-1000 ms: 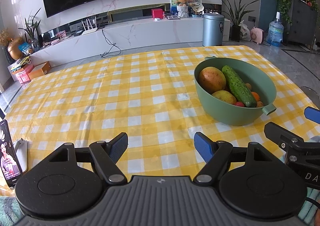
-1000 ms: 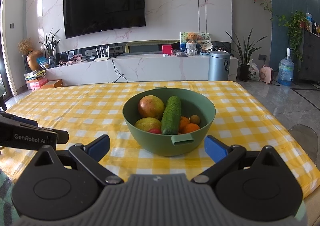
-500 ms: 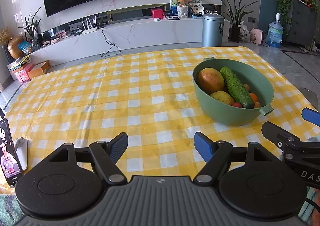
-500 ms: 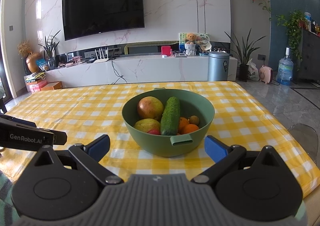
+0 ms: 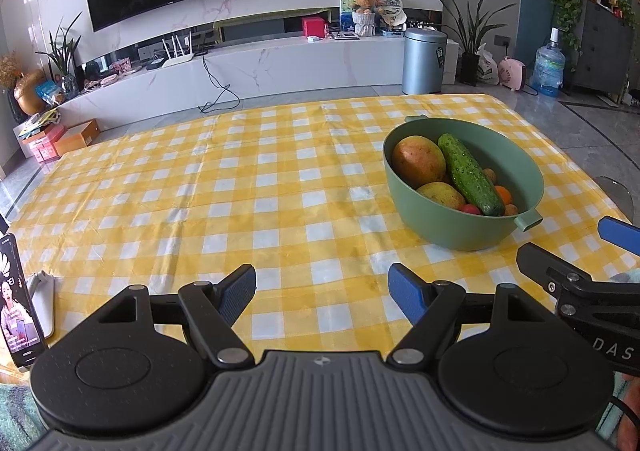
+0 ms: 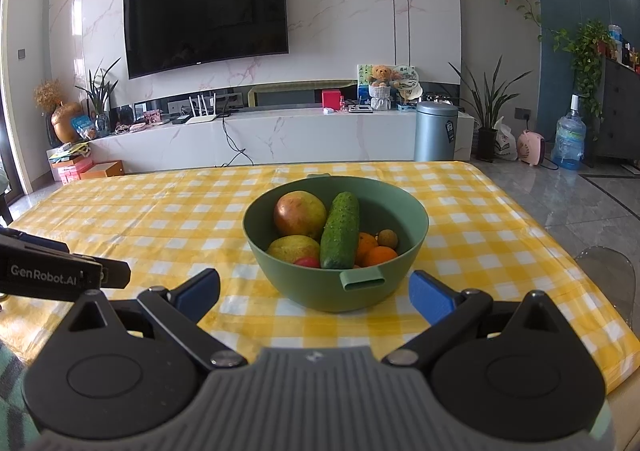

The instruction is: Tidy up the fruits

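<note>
Holding both grippers with jaws spread wide and empty, you have nothing clamped in either one. Your right gripper [image 6: 314, 291] sits low over the near edge of the table, its blue pads [image 6: 430, 297] flanking the near side of the green bowl [image 6: 416, 219] without touching it; that looks like a lineup for reaching in. Your left gripper [image 5: 322, 289] hangs over bare yellow-and-white checked tablecloth [image 5: 240, 187] near the same edge, apart from the bowl, probably kept free to receive or steady things.

The bowl stands toward the right side of the table, one small handle tab [image 6: 362, 279] facing you. Inside, a cucumber [image 6: 340, 231] lies propped on the other fruit, its long axis running from the near rim up toward the far rim, blunt end nearest you. Left of it rest two mangoes, the larger reddish mango [image 6: 298, 213] behind a yellower mango [image 6: 292, 247]. Right of it sit oranges [image 6: 378, 255] and a small brown round fruit [image 6: 387, 238]. A phone [image 5: 16, 303] leans at the table's left edge.
</note>
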The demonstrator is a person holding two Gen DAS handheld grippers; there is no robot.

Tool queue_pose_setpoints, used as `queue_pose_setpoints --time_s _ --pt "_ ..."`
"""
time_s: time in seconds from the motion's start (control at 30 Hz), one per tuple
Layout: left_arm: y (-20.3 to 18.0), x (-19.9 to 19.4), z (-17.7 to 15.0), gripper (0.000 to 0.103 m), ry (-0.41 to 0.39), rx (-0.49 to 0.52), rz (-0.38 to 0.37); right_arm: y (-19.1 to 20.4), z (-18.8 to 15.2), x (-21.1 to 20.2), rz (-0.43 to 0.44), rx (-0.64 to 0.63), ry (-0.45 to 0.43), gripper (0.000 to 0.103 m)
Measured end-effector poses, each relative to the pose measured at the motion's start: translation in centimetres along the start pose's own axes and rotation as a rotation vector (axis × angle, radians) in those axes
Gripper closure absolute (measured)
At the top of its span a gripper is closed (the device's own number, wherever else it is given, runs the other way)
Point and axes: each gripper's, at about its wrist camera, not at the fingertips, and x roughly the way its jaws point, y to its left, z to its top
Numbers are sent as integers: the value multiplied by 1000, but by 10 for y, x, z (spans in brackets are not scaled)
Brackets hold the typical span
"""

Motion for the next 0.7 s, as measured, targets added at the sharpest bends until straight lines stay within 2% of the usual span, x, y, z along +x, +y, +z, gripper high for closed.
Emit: queue_pose_setpoints --time_s 0.27,0.7 --pt "1 0 0 14 17 -6 -7 0 0 1 0 1 3 6" --pt "1 -3 3 14 -4 -2 -3 2 -1 3 1 5 5 6"
